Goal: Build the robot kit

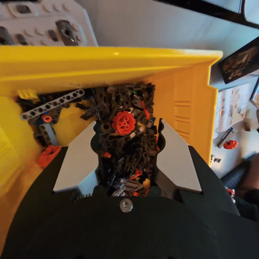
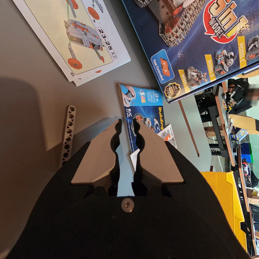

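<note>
Hovering your left gripper [image 1: 126, 123] spread wide over the yellow bin [image 1: 98, 63], you've got the red gear [image 1: 123, 123] between its tips. Your right gripper [image 2: 127, 120], nearly pressed together and empty, sits above the table [image 2: 35, 91], grey beam [image 2: 68, 133] left.

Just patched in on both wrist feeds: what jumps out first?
The left gripper hangs open over a yellow bin of small dark building pieces, an orange gear lying between its fingertips. The right gripper, nearly closed and empty, hovers above a grey table by a blue booklet.
</note>
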